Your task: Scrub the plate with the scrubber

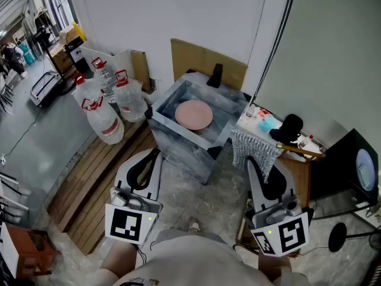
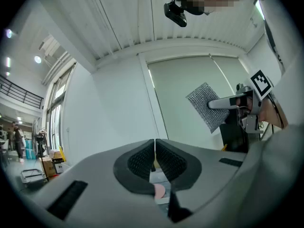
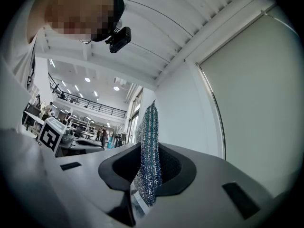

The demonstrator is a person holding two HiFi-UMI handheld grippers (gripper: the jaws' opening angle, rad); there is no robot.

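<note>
Currently: left gripper (image 2: 155,152) held level, jaws pressed together, empty, short of the sink (image 1: 178,143) | right gripper (image 3: 148,167) tipped slightly up, clamped on silver mesh scrubber (image 1: 255,151), at the sink's right corner | plate (image 1: 193,114) lies inside the sink, apart from both grippers | water bottles (image 1: 107,117) left of the sink.

Pink plate (image 1: 193,114) in mottled grey sink (image 1: 168,131). Silver mesh scrubber (image 3: 148,141), teal glints. Pale grey shells on left gripper (image 2: 155,151) and right gripper (image 1: 253,161), black ribbed fingers (image 2: 137,163), black-and-white square markers. Clear jugs (image 1: 105,123), red caps. Brown cardboard (image 1: 205,61); brown wood floor planks (image 1: 95,189).
</note>
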